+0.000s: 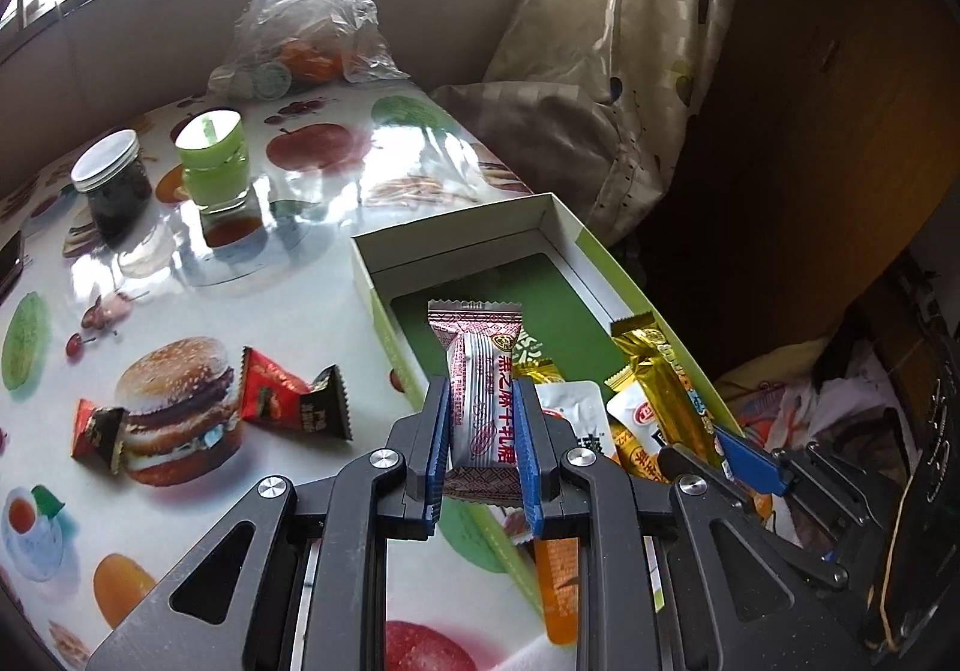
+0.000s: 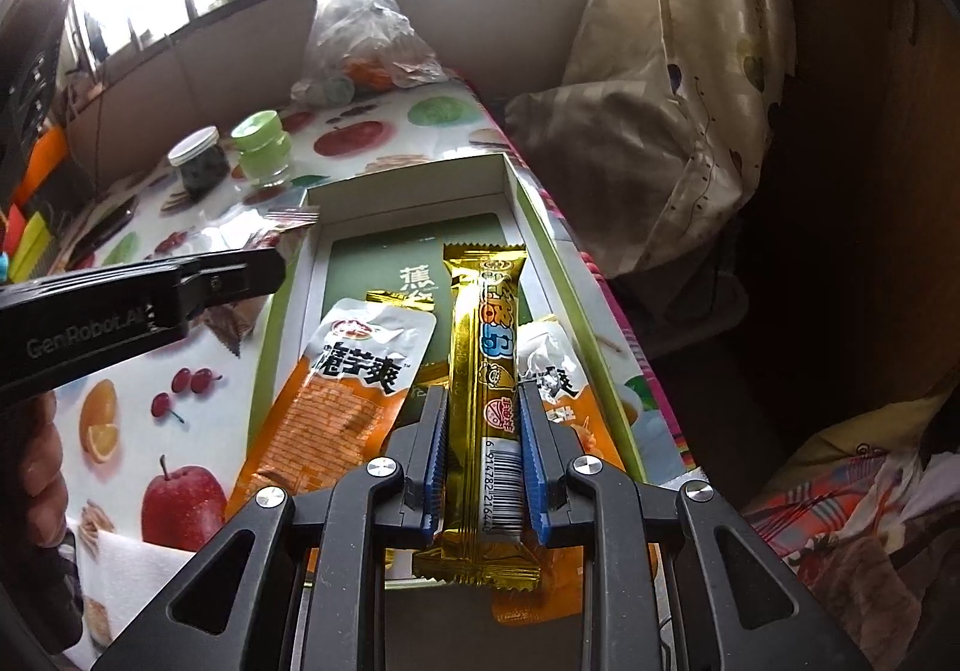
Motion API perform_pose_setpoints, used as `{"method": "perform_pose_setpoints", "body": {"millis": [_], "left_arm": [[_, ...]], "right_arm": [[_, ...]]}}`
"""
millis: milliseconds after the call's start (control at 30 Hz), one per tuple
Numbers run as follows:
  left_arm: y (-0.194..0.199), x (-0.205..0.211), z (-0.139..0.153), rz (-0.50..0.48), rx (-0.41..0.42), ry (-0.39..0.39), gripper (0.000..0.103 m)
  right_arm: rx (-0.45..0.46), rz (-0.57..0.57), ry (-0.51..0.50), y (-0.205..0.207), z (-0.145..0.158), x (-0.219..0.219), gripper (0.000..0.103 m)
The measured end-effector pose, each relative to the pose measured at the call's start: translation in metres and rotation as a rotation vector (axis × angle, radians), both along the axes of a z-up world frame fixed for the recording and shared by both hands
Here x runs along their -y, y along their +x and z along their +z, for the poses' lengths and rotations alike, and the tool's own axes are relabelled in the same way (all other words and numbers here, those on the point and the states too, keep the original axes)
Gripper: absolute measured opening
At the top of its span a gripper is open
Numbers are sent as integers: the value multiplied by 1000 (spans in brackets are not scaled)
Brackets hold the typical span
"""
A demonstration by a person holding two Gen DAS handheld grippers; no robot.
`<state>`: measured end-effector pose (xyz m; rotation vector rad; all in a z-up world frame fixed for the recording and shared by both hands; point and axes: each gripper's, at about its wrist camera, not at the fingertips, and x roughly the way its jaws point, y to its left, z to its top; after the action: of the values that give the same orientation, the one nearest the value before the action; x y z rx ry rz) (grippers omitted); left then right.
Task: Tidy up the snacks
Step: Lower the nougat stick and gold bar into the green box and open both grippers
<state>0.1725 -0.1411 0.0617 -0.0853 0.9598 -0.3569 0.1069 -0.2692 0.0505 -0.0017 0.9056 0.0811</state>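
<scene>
My left gripper (image 1: 480, 389) is shut on a white and red candy bar (image 1: 480, 371), held over the near left side of the open green box (image 1: 456, 236). My right gripper (image 2: 483, 401) is shut on a long gold snack bar (image 2: 486, 359), held above the box (image 2: 408, 185). Orange and white snack packets (image 2: 354, 371) lie inside the box under the gold bar. In the left wrist view the gold bar (image 1: 666, 377) and the right gripper (image 1: 744, 461) show at the right. Two red and black candies (image 1: 288, 395) (image 1: 99, 428) lie on the table left of the box.
The table has a glossy fruit-and-burger printed cover (image 1: 180, 311). Behind the box stand a dark jar with a white lid (image 1: 114, 185) and a green-lidded glass jar (image 1: 213, 161). A clear plastic bag (image 1: 312, 17) sits at the far edge. Curtains (image 1: 630, 41) and bedding hang right.
</scene>
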Motion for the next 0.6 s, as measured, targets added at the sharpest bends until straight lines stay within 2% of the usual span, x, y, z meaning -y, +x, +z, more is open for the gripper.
{"method": "perform_pose_setpoints", "body": {"millis": [600], "left_arm": [[20, 14, -19, -16, -56, 16, 21]], "right_arm": [[14, 6, 10, 10, -4, 2, 22]]}}
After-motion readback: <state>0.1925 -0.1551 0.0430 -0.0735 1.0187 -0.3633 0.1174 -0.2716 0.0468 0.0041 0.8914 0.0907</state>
